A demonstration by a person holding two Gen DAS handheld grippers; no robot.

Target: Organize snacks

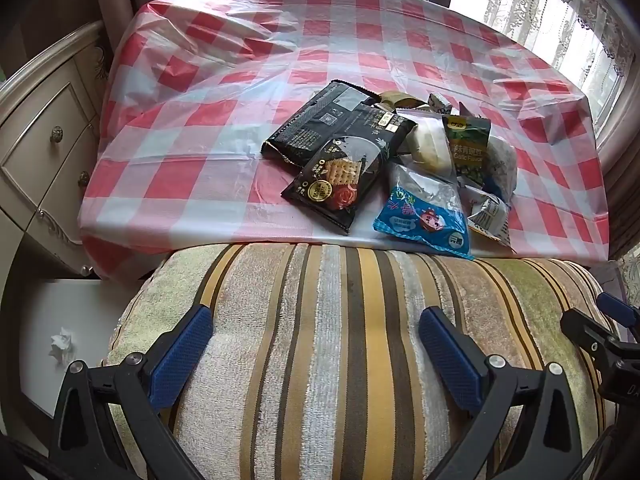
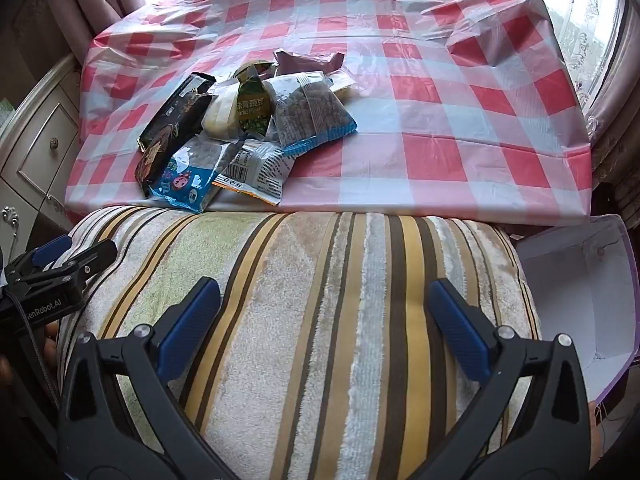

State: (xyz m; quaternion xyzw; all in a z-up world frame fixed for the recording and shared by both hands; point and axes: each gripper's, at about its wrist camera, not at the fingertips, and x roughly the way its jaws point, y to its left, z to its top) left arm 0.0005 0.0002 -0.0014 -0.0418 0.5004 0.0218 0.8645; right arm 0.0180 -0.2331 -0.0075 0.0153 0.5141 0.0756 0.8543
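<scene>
A heap of snack packets lies on the red-and-white checked tablecloth (image 1: 200, 120). It holds a black cracker packet (image 1: 340, 184), a blue packet (image 1: 424, 220), a green pea packet (image 1: 468, 148) and several more. The right wrist view shows the same heap, with the blue packet (image 2: 188, 176) and green pea packet (image 2: 252, 108) at the table's near left. My left gripper (image 1: 316, 344) hangs open over a striped towel-covered cushion (image 1: 340, 340), short of the table. My right gripper (image 2: 326, 314) is open too, over the same cushion (image 2: 320, 300). Neither holds anything.
A white box (image 2: 580, 280) stands open to the right of the cushion. A white surface with a crumpled tissue (image 1: 62, 344) lies left of it. A cream drawer cabinet (image 1: 44, 140) flanks the table's left. Curtains and windows lie behind and to the right.
</scene>
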